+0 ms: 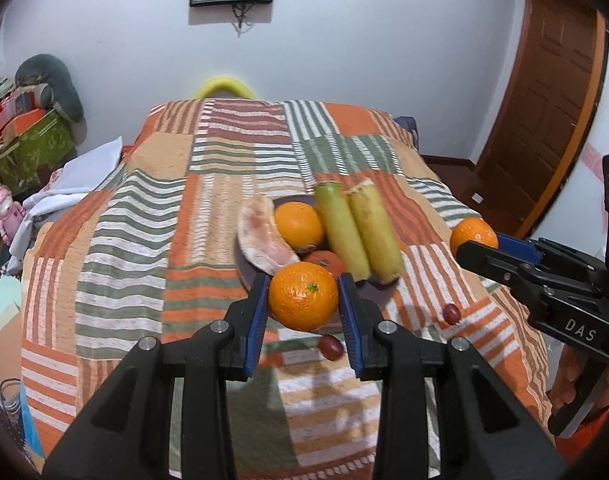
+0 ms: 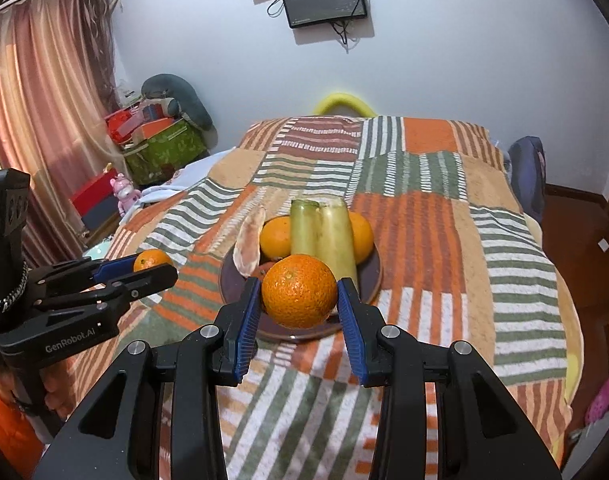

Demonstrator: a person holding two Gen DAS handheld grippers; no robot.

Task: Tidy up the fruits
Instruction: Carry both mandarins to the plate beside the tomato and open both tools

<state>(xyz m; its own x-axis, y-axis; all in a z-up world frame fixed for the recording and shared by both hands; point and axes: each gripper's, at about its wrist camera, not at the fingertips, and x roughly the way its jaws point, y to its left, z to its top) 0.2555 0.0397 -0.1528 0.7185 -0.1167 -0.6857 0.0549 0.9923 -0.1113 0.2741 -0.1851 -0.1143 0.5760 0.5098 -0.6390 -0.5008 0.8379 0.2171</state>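
Note:
A dark plate [image 1: 374,294] [image 2: 374,276] on the striped bedspread holds oranges [image 1: 298,226], two green-yellow bananas [image 1: 358,230] [image 2: 320,232], a pomelo slice [image 1: 264,242] [image 2: 248,240] and a red fruit [image 1: 324,262]. My left gripper [image 1: 303,298] is shut on an orange [image 1: 303,296], held above the plate's near edge; it also shows in the right wrist view [image 2: 152,260]. My right gripper [image 2: 299,298] is shut on another orange [image 2: 299,290], above the plate's front; it also shows in the left wrist view [image 1: 473,234].
Two red grapes [image 1: 330,347] [image 1: 451,313] lie on the bedspread [image 1: 144,240] in front of the plate. Boxes and toys [image 2: 156,144] are stacked left of the bed. A wooden door [image 1: 544,100] is at the right.

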